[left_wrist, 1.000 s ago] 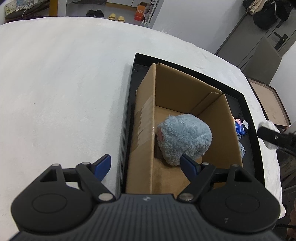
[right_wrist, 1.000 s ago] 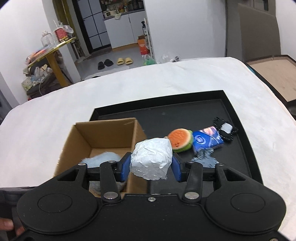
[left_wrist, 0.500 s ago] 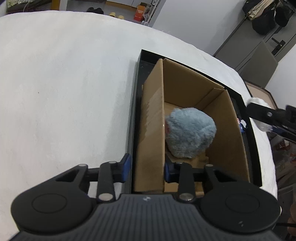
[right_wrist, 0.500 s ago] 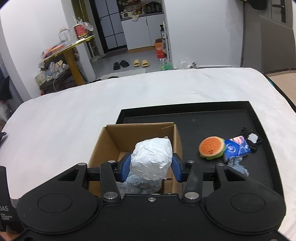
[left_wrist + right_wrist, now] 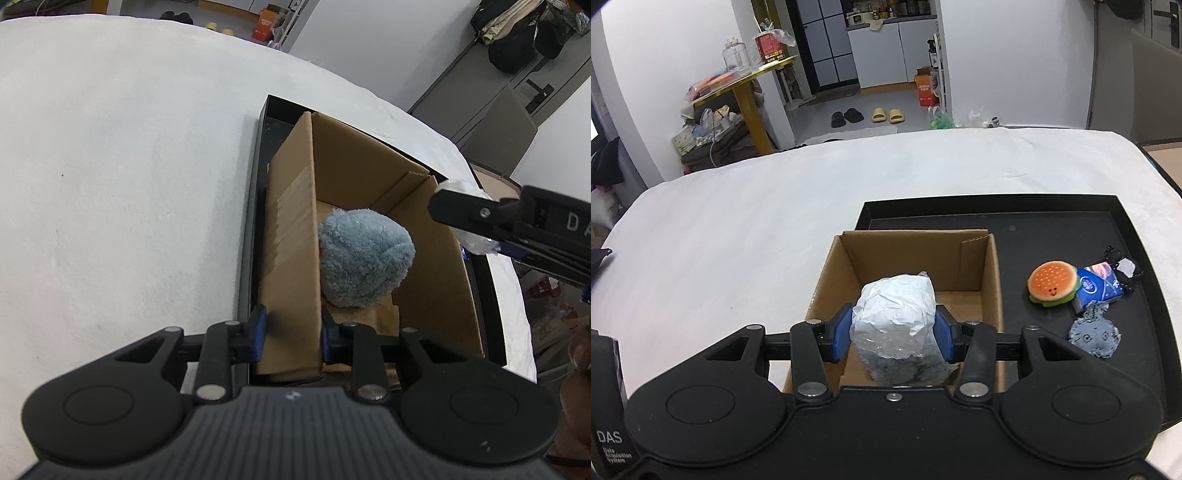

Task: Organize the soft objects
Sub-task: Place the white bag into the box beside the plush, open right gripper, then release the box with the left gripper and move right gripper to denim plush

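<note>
— Left gripper?
— Straddling the near left wall of the cardboard box, one blue pad outside, one inside, jaws closing and pads pressed against the cardboard.
— And the box itself?
— Standing open-topped at the left end of the black tray, on the white-covered table.
— Inside it?
— A fluffy blue plush, lying on the floor of the box against the gripped wall.
— Right gripper?
— Clamped on a white crinkled bundle, seemingly wrapped in clear film, though hard to say from here. Blue fingers pressing both sides.
— Where, relative to the box?
— Held over the open box, above its near end. From the left wrist view, seen at the box's right rim, with bits of the white bundle showing above and below the black finger.
— Still out on the tray?
— To the right of the box: a burger plush, touching a blue packet; a black and white item just behind the packet; a grey fuzzy plush in front, nearer the camera.
</note>
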{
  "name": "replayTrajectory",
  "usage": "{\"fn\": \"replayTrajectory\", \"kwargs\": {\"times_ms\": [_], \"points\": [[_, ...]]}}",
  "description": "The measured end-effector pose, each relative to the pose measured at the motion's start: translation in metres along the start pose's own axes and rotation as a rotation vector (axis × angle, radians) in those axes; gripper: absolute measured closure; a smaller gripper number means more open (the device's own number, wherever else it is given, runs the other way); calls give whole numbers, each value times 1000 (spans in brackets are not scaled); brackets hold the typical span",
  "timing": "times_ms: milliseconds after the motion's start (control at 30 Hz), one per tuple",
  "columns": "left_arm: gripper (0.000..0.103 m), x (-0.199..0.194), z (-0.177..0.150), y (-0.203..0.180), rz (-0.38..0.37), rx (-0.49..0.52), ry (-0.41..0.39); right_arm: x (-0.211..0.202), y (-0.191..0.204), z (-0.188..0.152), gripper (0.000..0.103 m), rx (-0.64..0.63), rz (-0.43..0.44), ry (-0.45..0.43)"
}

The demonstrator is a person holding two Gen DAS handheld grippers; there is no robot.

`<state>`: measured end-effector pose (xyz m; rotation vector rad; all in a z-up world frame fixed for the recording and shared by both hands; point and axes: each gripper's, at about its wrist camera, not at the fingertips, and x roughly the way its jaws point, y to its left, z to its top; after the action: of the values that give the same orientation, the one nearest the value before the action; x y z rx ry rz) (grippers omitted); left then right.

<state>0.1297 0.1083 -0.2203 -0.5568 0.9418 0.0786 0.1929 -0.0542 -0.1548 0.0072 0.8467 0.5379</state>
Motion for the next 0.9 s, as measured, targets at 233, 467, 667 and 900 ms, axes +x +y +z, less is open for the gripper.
{"fn": "replayTrajectory", "kwargs": {"times_ms": [233, 467, 667, 900], "points": [[76, -1, 1, 2, -7, -2, 3, 1, 0, -2, 36, 3, -13, 1], [76, -1, 1, 1, 0, 0, -3, -1, -7, -3, 27, 20, -30, 4], [76, -1, 2, -1, 14, 3, 1, -1, -16, -4, 24, 34, -37, 9], [76, 3, 3, -6, 35, 14, 6, -1, -28, -7, 21, 60, -46, 13]]}}
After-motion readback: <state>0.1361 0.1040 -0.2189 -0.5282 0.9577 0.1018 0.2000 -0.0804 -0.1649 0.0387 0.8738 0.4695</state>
